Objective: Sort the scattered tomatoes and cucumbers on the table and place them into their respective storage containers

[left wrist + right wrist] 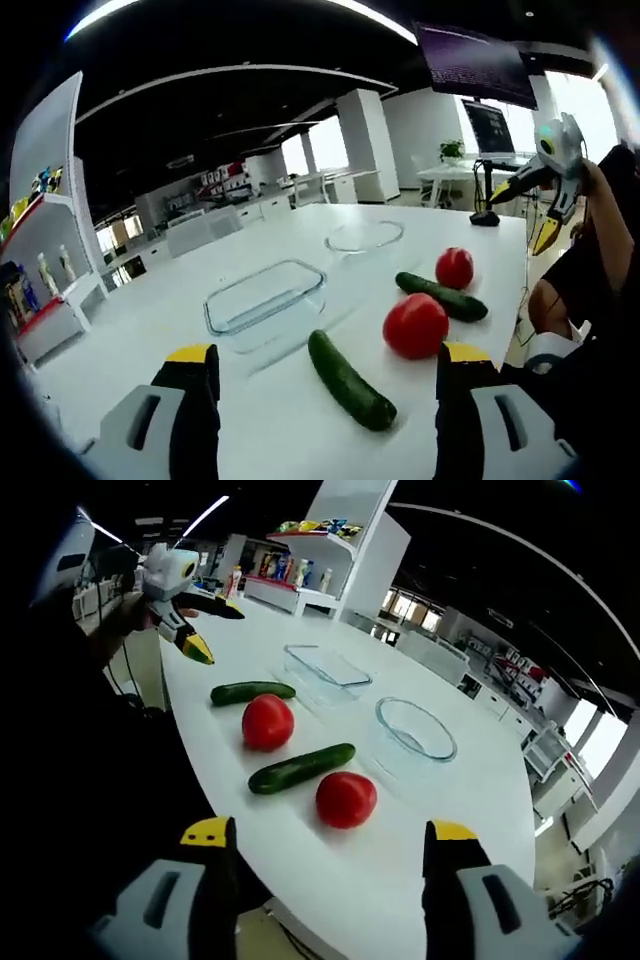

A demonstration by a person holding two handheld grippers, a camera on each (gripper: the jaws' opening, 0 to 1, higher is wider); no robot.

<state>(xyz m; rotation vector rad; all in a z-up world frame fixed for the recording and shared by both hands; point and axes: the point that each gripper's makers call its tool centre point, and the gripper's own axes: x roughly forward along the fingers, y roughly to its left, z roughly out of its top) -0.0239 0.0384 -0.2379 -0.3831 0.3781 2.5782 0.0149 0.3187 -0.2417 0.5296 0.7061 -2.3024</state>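
Observation:
Two tomatoes and two cucumbers lie scattered on the white table (300, 430). In the left gripper view, one cucumber (350, 382) is nearest, with a tomato (415, 325) just right of it. Beyond are the second cucumber (442, 297) and second tomato (455, 267). A rectangular glass container (265, 300) and a round glass bowl (365, 236) stand empty. My left gripper (328, 352) is open above the near cucumber. The right gripper view has a tomato (346, 798), a cucumber (300, 767), a tomato (268, 722), a cucumber (252, 692), the container (325, 670) and the bowl (415, 728). My right gripper (330, 831) is open and holds nothing.
The right gripper (522, 213) hangs in the air past the table's right edge, and the left gripper (213, 630) shows likewise, held by a person's hand. A shelf with bottles (40, 250) stands at the far left. A monitor on a black stand (487, 135) sits at the table's far end.

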